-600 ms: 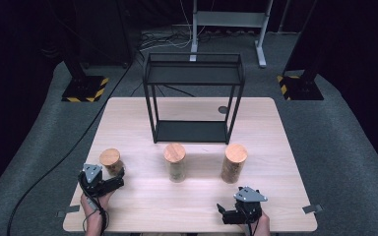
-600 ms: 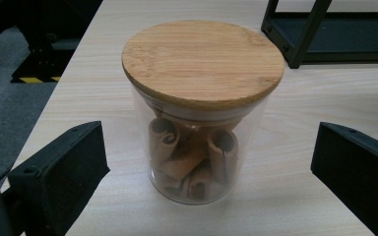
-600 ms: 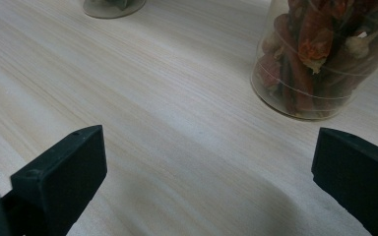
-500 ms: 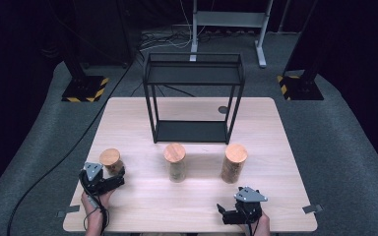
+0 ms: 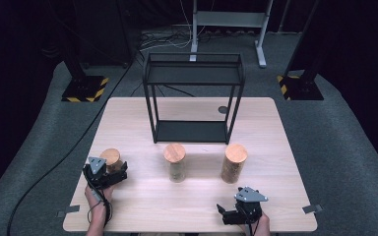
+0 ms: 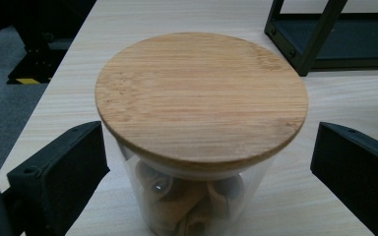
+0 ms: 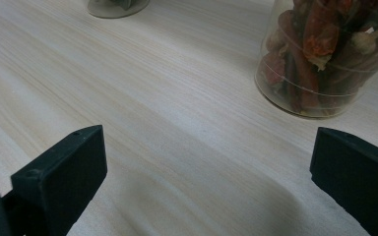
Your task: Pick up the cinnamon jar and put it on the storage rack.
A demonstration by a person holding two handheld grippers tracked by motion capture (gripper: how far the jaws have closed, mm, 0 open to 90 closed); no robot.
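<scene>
While the left hand-held gripper (image 5: 109, 173) sits at the near-left corner of the desk (image 5: 128, 113), its jaws stand wide apart on either side of the short jar (image 6: 197, 147). Left gripper view: bamboo lid on top, pale curled pieces under the glass, both pads clear of the wall, nothing gripped. Jar stands upright, near the desk's left edge, well apart from the shelf rack (image 5: 193, 98) behind it.

Moving right: middle jar (image 5: 175, 162), bamboo lid, pale contents, just in front of the rack's lower shelf. Next, tall jar (image 5: 234, 163), also lidded; the right gripper view shows red dried chillies inside it. Rack is black metal, two levels, both bare, set at the far middle of the desk.

Far right, near edge: right hand-held gripper (image 5: 236, 214) low over the desk, jaws fully spread, holding nothing. Bare wood lies between its pads; the tall jar is ahead and off to one side, not between them.

Step in hand, as I read it: approach for a grasp on the short jar, likely to carry it to the rack. Next move calls for closing the left jaws squarely on the glass below the lid, not on the lid rim, then lifting straight so the jar stays upright.
</scene>
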